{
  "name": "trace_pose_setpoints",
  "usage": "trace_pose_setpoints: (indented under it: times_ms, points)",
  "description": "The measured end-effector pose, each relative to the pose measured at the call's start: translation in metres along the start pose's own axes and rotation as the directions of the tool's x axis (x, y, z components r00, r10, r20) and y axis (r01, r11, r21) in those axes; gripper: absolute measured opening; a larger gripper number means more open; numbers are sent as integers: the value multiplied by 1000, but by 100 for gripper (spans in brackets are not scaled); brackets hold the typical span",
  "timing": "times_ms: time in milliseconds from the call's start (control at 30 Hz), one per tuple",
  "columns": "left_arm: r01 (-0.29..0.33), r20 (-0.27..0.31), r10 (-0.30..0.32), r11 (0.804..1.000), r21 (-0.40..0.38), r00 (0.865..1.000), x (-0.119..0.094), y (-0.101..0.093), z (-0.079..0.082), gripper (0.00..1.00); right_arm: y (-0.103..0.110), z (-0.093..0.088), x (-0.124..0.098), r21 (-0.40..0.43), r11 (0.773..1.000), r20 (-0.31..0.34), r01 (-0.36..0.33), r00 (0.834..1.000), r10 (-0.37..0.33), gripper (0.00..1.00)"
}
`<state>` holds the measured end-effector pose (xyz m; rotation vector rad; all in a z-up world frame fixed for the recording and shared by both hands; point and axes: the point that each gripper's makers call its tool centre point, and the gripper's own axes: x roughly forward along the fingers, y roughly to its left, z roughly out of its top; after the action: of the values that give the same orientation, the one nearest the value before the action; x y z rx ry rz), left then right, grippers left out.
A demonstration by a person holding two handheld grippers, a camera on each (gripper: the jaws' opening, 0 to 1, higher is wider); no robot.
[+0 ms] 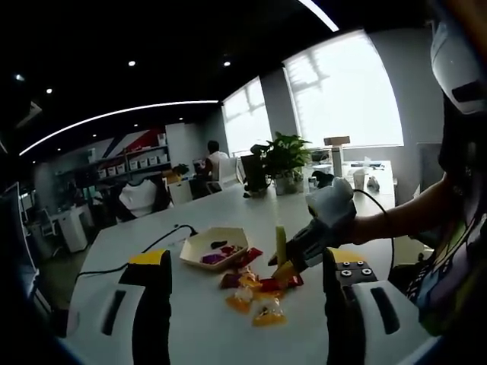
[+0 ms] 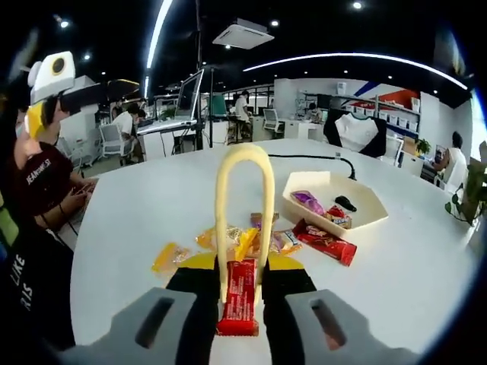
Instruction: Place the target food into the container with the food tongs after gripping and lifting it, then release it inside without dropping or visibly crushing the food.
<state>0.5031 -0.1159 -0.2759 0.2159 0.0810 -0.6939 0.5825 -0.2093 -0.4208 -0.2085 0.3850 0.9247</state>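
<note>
In the right gripper view my right gripper point(image 2: 242, 266) is shut on a pair of yellow food tongs point(image 2: 243, 163) whose looped bend points away from me. A red wrapped bar point(image 2: 239, 298) sits pinched between the tongs' two arms, close to my jaws. Beyond it lie loose snack packets point(image 2: 262, 239) and a white hexagonal tray point(image 2: 300, 207) holding a few packets. In the left gripper view my left gripper point(image 1: 247, 257) stands wide open over the table. Ahead of it the right gripper point(image 1: 293, 266) holds the tongs point(image 1: 280, 242) above the packets point(image 1: 255, 296), right of the tray point(image 1: 199, 245).
A long red packet point(image 2: 327, 242) lies beside the tray and a yellow one point(image 2: 169, 257) further left. A black cable point(image 1: 152, 247) crosses the white table point(image 2: 152, 205). A potted plant point(image 1: 285, 156) stands at the far edge. A person point(image 2: 42, 182) is close on the left.
</note>
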Motion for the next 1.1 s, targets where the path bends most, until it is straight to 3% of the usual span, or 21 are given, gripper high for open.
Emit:
trace_pose_setpoints:
  times_ms: [133, 200, 533, 567, 900, 1100]
  points:
    - [-8, -7, 8, 1000, -1, 1000, 0, 2, -3, 87, -1, 0, -1, 26, 999, 16, 32, 999, -32, 15]
    - [-18, -12, 18, 1000, -11, 1000, 0, 4, -5, 87, 2, 1, -2, -25, 999, 19, 30, 999, -29, 15]
    - [-21, -10, 21, 1000, -16, 1000, -2, 3, -6, 86, -3, 10, -8, 30, 999, 54, 40, 998, -42, 15]
    - [-20, -11, 19, 1000, -15, 1000, -2, 2, -6, 86, -9, 12, -10, 23, 997, 62, 73, 995, -74, 15]
    - [-12, -14, 12, 1000, -16, 1000, -3, 1, -8, 86, -19, 32, -25, 64, 995, 100, 76, 992, -83, 16]
    - [-3, -2, 3, 1000, -24, 1000, -2, -3, -5, 86, -36, 56, -33, 68, 992, 150, 107, 982, -116, 16]
